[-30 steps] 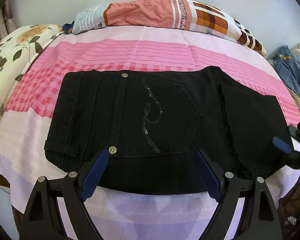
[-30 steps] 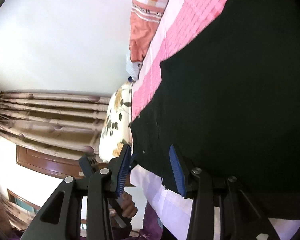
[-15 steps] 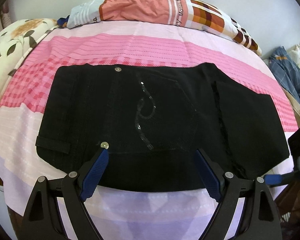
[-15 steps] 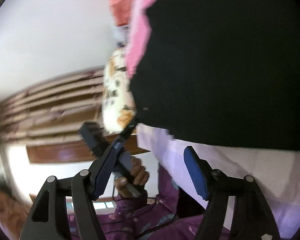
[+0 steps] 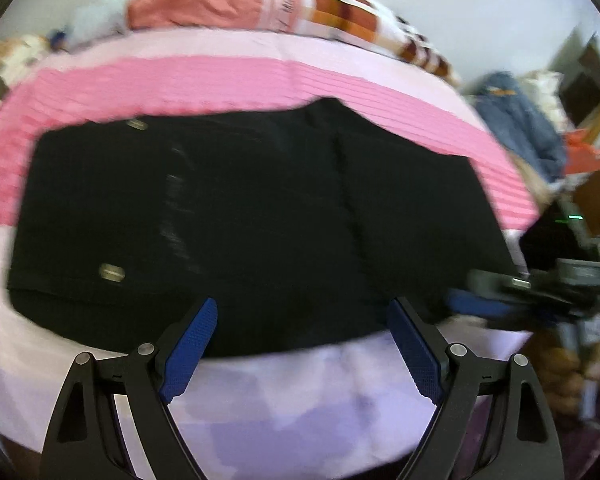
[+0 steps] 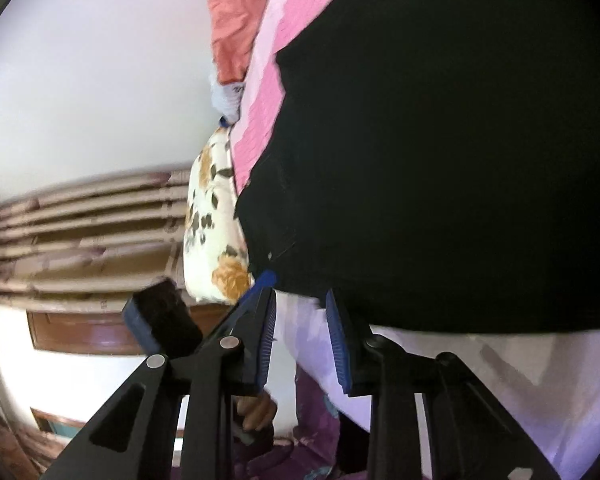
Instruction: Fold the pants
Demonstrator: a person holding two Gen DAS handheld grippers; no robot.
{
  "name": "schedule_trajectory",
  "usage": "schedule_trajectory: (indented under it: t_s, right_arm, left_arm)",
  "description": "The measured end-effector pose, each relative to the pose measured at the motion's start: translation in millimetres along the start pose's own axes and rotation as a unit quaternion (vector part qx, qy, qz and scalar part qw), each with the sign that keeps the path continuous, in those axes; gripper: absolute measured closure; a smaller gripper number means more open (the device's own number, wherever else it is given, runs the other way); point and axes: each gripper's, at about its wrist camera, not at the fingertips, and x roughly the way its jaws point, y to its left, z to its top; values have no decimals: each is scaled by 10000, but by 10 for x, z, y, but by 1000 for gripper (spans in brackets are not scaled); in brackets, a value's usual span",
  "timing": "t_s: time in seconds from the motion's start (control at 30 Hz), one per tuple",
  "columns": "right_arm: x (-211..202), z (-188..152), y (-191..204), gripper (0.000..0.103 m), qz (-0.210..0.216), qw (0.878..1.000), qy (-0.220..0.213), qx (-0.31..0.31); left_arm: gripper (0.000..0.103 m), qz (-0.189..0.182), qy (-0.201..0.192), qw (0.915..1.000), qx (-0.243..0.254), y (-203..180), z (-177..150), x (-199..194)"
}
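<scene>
Black pants lie folded into a wide block on the pink and lilac bed sheet. My left gripper is open, its blue pads spread over the pants' near edge with nothing between them. My right gripper points along the bed from the right, at the near right corner of the pants. Its jaws are closing; only sheet shows in the narrow gap, and the cloth edge lies just past the tips. The left view, which is blurred, shows the right gripper's pad.
An orange checked pillow lies along the bed's far side and a floral pillow at its left end. Blue denim and other clothes are piled at the right. A person's hand holds the left gripper's handle.
The left view has swung and the pants fill more of it. The right gripper opened wide, then narrowed, and slid in to the pants' near right corner.
</scene>
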Motion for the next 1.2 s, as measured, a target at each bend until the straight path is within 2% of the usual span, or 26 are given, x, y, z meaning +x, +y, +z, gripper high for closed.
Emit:
schedule_trajectory:
  t_s: [0.07, 0.13, 0.2, 0.3, 0.37, 0.47, 0.6, 0.67, 0.77, 0.87, 0.93, 0.97, 1.0, 1.03, 1.07, 1.1, 1.2]
  right_arm:
    - [22, 25, -102, 77, 174, 9994, 89, 291]
    - [31, 8, -150, 77, 351, 9981, 176, 470]
    - [-18, 8, -191, 75, 517, 9965, 159, 640]
    - [-138, 9, -186, 63, 487, 9966, 109, 652]
    - [-227, -5, -203, 54, 526, 9960, 47, 721]
    - [-292, -16, -302, 49, 747, 9920, -17, 1013]
    - [-323, -7, -334, 47, 838, 9909, -64, 1054]
    - [-332, 2, -341, 43, 891, 9899, -59, 1100]
    - [-396, 7, -359, 40, 1028, 9878, -96, 1170]
    - [-477, 21, -384, 36, 1164, 9849, -200, 1269]
    - [-485, 28, -383, 35, 1199, 9838, -229, 1314]
    - [-488, 28, -385, 33, 1202, 9834, -235, 1335]
    - [-493, 24, -388, 32, 1196, 9831, -250, 1366]
    - [-495, 17, -388, 31, 1199, 9827, -260, 1385]
    - [-493, 14, -385, 30, 1205, 9825, -262, 1399]
    - [-492, 11, -384, 29, 1218, 9819, -263, 1426]
    - [-549, 24, -377, 29, 1233, 9804, -274, 1511]
  left_arm:
    - [16, -475, 286, 9983, -156, -28, 10, 65]
    - [16, -972, 583, 9927, -409, -32, 36, 134]
    - [16, -1240, 838, 9863, -688, -11, 60, 205]
    - [16, -1716, 1237, 9698, -1214, 46, 73, 317]
    - [16, -2137, 1441, 9519, -1659, 85, 65, 388]
    - [16, -2517, 1677, 9291, -2130, 82, 47, 474]
    - [17, -2741, 1621, 9161, -2436, 4, 68, 491]
    - [19, -2582, 1669, 9172, -2535, -35, 79, 566]
    - [22, -2527, 1848, 9087, -2761, -62, 53, 693]
    - [22, -2422, 1812, 9136, -2717, -104, 66, 702]
    - [36, -2370, 1710, 9193, -2637, -118, 98, 681]
    - [55, -2303, 1672, 9245, -2537, -144, 133, 676]
    - [81, -2200, 1599, 9332, -2349, -193, 180, 647]
    - [92, -2111, 1557, 9394, -2207, -214, 197, 635]
    - [94, -2037, 1501, 9455, -2050, -255, 232, 625]
    - [95, -2020, 1464, 9475, -2000, -265, 250, 628]
    - [95, -1994, 1431, 9438, -2212, -186, 254, 696]
